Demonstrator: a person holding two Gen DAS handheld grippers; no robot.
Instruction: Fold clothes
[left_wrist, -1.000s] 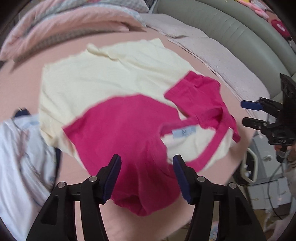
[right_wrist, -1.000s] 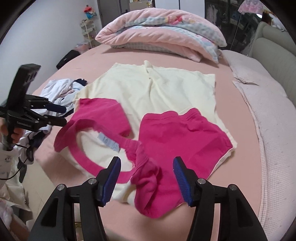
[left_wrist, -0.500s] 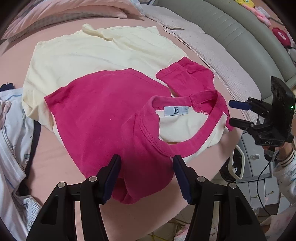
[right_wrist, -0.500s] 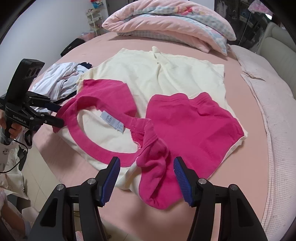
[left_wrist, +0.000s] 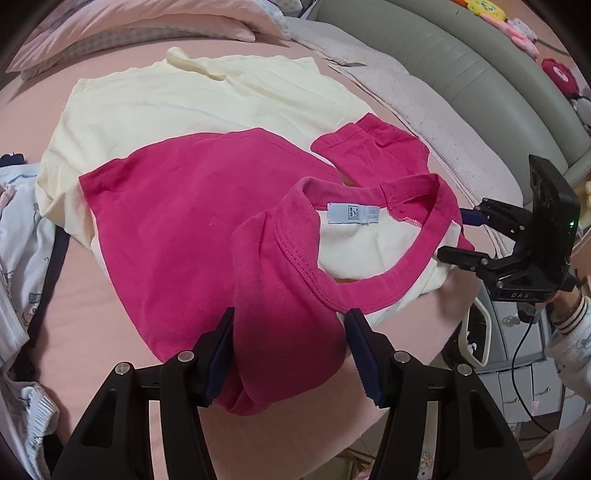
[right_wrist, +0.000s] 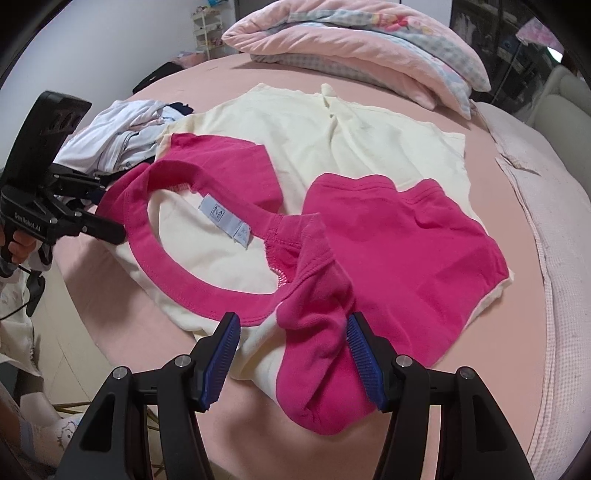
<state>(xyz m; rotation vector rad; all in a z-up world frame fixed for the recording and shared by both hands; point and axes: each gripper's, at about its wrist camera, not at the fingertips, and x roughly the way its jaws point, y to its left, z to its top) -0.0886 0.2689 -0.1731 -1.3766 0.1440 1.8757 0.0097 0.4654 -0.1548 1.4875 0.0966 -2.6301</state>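
T-shirt (left_wrist: 192, 221) near bed (left_wrist: 110, 369) edge, both grippers' (left_wrist: 290, 354) (right_wrist: 291, 354) jaws wide open w/ nothing held: a one-layer pinch at collar (right_wrist: 207, 284) could bunch it.

The neck label (left_wrist: 354, 213) print is perhaps lettering (too small).

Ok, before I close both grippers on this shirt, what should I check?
1. Left gripper open: ok.
2. Right gripper open: ok.
3. Pink sleeve between the left fingers: ok.
4. Other sleeve lying flat at the right gripper: not ok, bunched.
5. Shirt body spread flat: ok.
6. Laundry pile clear of the shirt: cannot tell, it lies right beside the edge.
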